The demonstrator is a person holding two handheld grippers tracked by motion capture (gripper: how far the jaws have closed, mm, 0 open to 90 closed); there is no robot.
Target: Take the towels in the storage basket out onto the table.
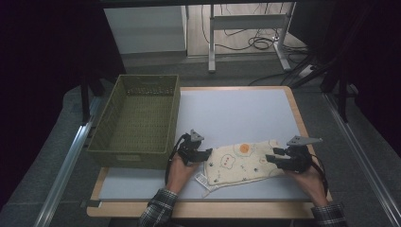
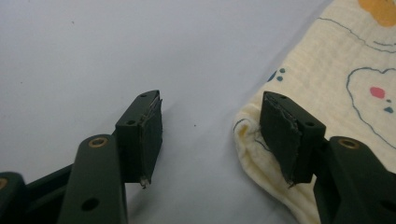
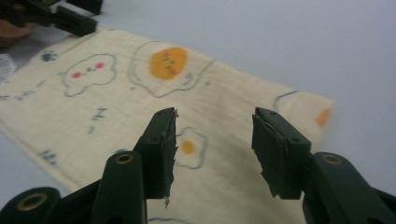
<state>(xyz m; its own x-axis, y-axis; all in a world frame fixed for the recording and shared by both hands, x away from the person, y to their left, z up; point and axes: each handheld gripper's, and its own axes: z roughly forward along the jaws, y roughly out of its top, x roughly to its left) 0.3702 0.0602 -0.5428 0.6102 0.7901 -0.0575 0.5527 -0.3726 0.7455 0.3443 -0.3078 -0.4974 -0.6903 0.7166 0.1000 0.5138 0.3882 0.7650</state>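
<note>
I had both hands low in the frame, forearms coming up from the bottom edge. My left gripper point(image 1: 202, 156) sat at the left end of the folded cream cloth printed with eggs and clouds point(image 1: 241, 163), jaws parted, nothing between them. My right gripper point(image 1: 275, 157) hovered over its right end, jaws likewise apart and gripping nothing. The olive woven plastic basket point(image 1: 135, 152), left of centre, held nothing.
</note>
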